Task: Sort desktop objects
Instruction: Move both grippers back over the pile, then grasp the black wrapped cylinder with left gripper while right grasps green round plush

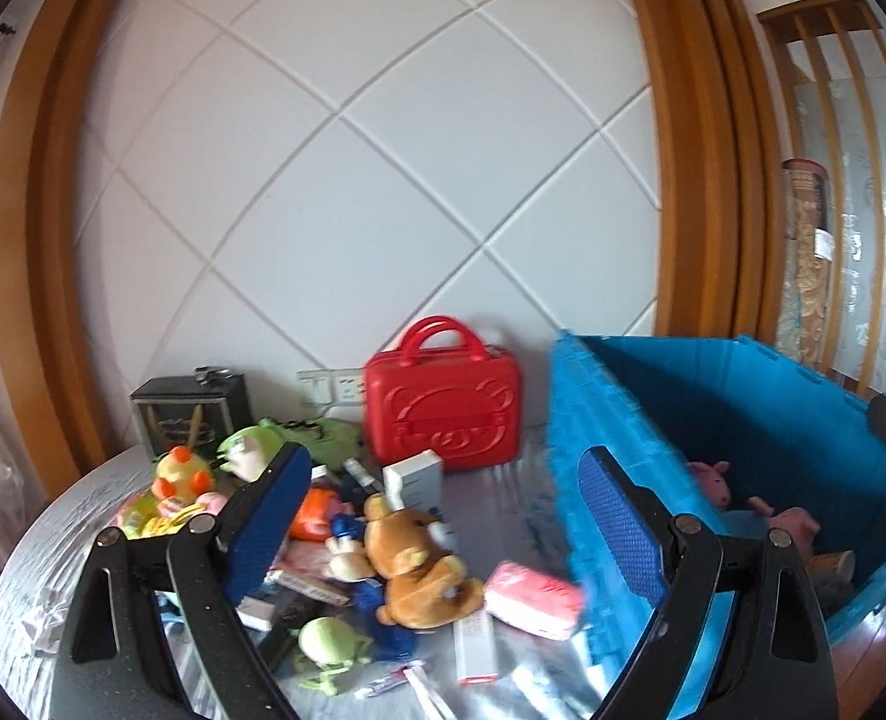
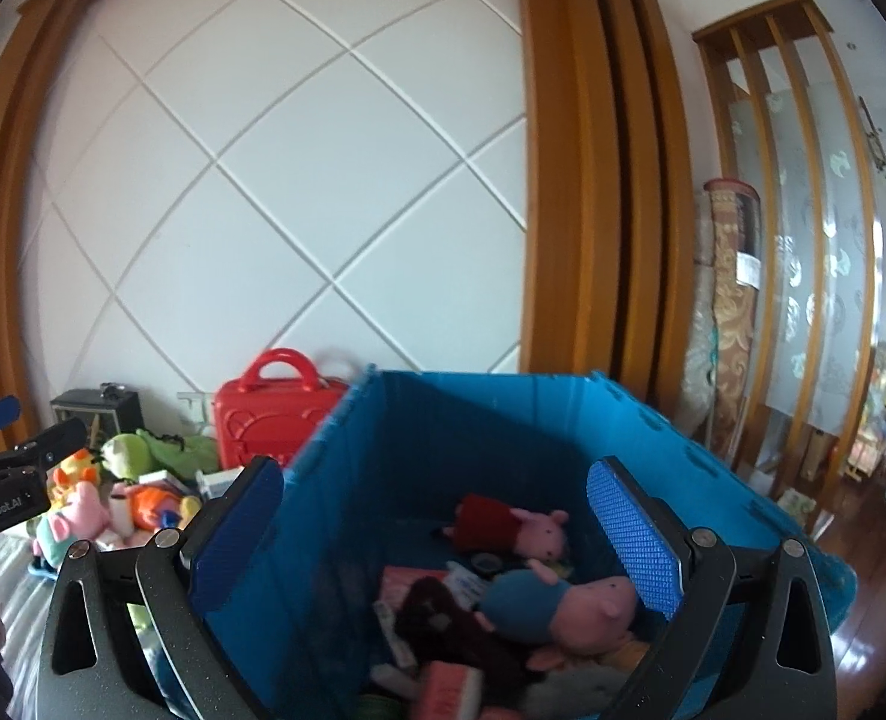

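Left gripper [image 1: 443,534] is spread wide with nothing in it, hanging over the toy pile; the brown bear plush [image 1: 416,564] lies right between its fingers and a pink packet [image 1: 533,600] sits just right of that. Right gripper [image 2: 437,534] is wide open too, empty, over the blue crate [image 2: 383,456], where a pink pig plush [image 2: 521,531] and a blue-bodied pig plush [image 2: 563,603] lie below it.
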Tool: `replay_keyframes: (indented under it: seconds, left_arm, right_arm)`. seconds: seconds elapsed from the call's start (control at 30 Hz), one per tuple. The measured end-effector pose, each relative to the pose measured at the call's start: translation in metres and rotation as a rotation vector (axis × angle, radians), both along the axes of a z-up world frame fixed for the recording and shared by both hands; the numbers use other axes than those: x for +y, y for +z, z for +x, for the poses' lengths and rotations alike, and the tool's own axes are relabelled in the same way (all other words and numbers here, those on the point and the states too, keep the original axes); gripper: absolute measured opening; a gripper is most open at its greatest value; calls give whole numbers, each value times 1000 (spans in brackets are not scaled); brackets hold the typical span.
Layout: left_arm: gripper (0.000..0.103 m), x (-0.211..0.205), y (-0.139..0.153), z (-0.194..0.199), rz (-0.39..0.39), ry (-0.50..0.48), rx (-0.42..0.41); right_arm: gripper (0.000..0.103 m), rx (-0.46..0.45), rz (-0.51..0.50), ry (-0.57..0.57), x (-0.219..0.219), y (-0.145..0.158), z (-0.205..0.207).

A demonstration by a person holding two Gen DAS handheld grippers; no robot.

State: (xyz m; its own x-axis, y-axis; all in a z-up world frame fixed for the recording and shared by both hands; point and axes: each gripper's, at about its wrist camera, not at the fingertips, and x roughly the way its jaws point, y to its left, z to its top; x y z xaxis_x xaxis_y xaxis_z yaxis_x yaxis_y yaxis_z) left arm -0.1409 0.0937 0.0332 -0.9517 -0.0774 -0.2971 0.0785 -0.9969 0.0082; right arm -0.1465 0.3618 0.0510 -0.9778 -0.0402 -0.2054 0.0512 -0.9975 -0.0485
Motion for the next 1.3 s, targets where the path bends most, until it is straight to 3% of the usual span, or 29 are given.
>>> replay_keyframes:
  seconds: [0.37,0.63,1.0,1.3]
  left_arm:
    - [92,-154,-35,15,19,193,-75]
    - [92,-224,-91,6,33,295,-215]
    - [92,-239,-192,-43,62,261,-463]
    - [89,-222,-257,-91,65,155,-611]
  right_arm:
    - [103,5,26,129,-134,-4,5]
    - [103,-110,50,242,-214,-43,-17]
    - [103,-408,94,280,-259,-151,-76]
    - [103,-643,108,332,-288,-228,-120]
